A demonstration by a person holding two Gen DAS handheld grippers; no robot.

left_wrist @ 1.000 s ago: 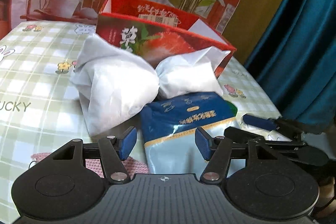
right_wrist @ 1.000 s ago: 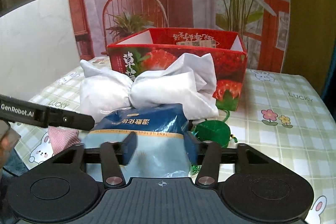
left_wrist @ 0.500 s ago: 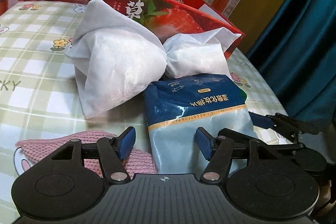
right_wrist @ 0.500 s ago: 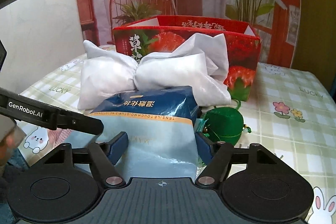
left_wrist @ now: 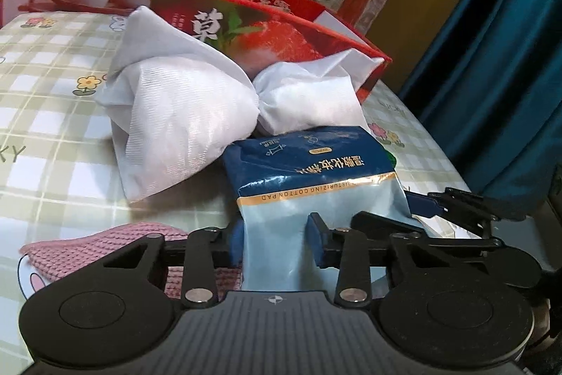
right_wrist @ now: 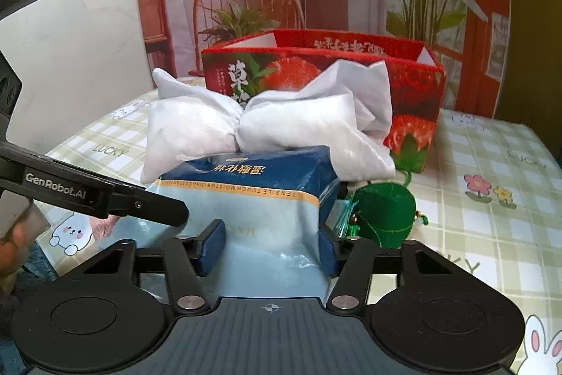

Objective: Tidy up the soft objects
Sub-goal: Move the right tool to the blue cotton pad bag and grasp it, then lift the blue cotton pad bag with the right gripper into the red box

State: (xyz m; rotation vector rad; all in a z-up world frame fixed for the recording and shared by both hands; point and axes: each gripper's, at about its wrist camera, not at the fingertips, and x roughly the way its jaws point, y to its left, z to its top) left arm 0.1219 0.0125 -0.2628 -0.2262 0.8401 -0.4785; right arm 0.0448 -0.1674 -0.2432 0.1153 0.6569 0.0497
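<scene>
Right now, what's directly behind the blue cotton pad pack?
The white cloth bundle lies right behind the cotton pad pack, with the red strawberry box beyond. The bundle hides the box's lower front; its inside isn't visible.

Left gripper (left_wrist: 274, 243): matte black body with a ribbed top plate, two round discs, silver screws at the linkage pivots, blue finger pads (left_wrist: 236, 246). Right gripper (right_wrist: 272, 243): identical build, with a white crosshair mark at centre. One black finger of the left unit carries white "GenRobot.AI" lettering.
</scene>
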